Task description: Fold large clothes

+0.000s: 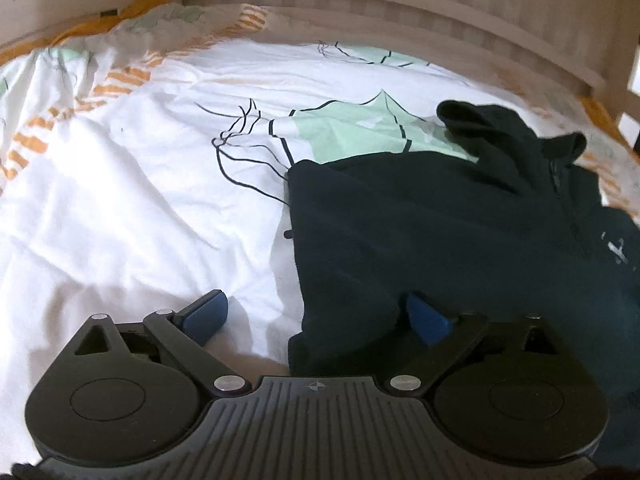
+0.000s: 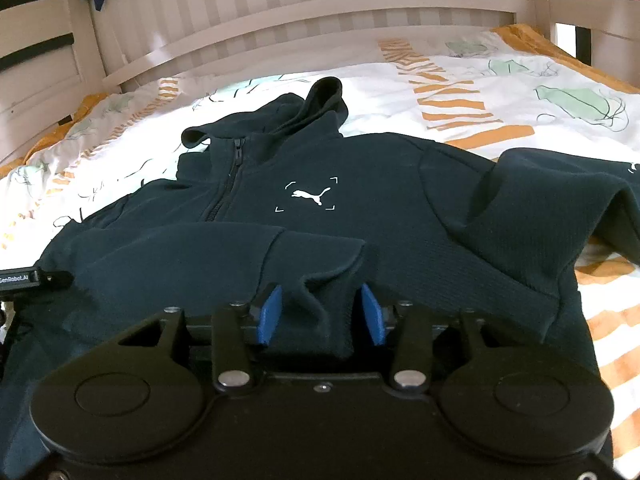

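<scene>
A dark navy zip hoodie [image 2: 360,208] with a white chest logo lies front up on the bed, hood toward the headboard. One sleeve is folded across the chest, and its cuff [image 2: 320,308] sits between the blue pads of my right gripper [image 2: 320,314], which stand close on either side of it. The other sleeve [image 2: 552,208] lies bunched at the right. My left gripper [image 1: 316,316] is open at the hoodie's left edge [image 1: 400,240], one pad on the sheet, the other over the fabric.
The bed has a white duvet [image 1: 120,200] with orange and green prints. A slatted wooden headboard [image 2: 320,8] and side rails [image 1: 520,52] enclose it. My left gripper's body [image 2: 20,278] shows at the left edge of the right wrist view.
</scene>
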The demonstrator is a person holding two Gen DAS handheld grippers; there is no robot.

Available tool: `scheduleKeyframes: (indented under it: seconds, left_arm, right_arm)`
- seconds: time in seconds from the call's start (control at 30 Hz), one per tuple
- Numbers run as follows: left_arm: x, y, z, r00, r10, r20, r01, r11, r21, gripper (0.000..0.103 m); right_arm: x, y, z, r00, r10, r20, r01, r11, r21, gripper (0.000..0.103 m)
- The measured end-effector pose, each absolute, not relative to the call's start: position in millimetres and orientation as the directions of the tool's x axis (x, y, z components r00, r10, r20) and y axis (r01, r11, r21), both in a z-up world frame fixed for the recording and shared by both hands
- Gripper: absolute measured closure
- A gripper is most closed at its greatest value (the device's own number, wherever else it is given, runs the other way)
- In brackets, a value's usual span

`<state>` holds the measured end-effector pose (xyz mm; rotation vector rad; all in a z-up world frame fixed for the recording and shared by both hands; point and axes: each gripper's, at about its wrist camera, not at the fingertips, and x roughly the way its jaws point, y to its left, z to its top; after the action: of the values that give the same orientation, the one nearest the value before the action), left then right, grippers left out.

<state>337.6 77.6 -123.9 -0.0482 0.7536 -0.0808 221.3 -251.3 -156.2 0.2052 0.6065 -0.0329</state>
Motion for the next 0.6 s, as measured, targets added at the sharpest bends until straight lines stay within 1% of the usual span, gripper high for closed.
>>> scheduleKeyframes:
  seconds: [0.1, 0.13, 0.17, 0.2, 0.23, 0.3, 0.4, 0.5, 0.6]
  left_arm:
    - [336, 79, -118, 0.72, -0.089, -0.688, 0.051, 0.996, -0.076, 0.006]
    - [333, 80, -114, 0.716, -0.091, -0.692, 0.049, 0.996, -0.08, 0.006]
    - [331, 82, -109, 0.714, -0.091, -0.695, 0.045, 0.995, -0.084, 0.006]
    - [331, 81, -103, 0.715, -0.093, -0.693, 0.044, 0.995, -0.089, 0.006]
    - [326, 82, -97, 0.722, -0.101, -0.684, 0.048, 0.994, -0.096, 0.006]
    - [320, 78, -86, 0.731, -0.117, -0.672, 0.068, 0.993, -0.099, 0.006]
    - [307, 64, -66, 0.741, -0.151, -0.654, 0.118, 0.989, -0.094, 0.006]
    - [297, 40, -51, 0.735, -0.212, -0.644, 0.19, 0.976, -0.105, 0.006]
    - [290, 12, -45, 0.718, -0.276, -0.639, 0.26, 0.958, -0.122, 0.006]
  right_arm:
    - [221, -255, -155, 0.822, 0.044, -0.568, 0.088, 0.975, 0.202, 0.049]
    - [221, -257, -154, 0.821, 0.055, -0.569, 0.085, 0.972, 0.217, 0.043]
    - [220, -260, -152, 0.818, 0.073, -0.571, 0.078, 0.969, 0.236, 0.028]
    - [219, -263, -149, 0.811, 0.102, -0.576, 0.064, 0.964, 0.26, 0.018]
    - [217, -265, -147, 0.804, 0.125, -0.581, 0.051, 0.959, 0.278, 0.003]
    - [209, -269, -141, 0.787, 0.151, -0.598, 0.034, 0.957, 0.287, 0.001]
    - [194, -279, -131, 0.762, 0.139, -0.633, 0.048, 0.962, 0.269, 0.001]
    - [175, -305, -121, 0.748, 0.146, -0.647, 0.107, 0.936, 0.334, 0.001]
    - [160, -338, -111, 0.738, 0.121, -0.664, 0.199, 0.901, 0.386, 0.001]
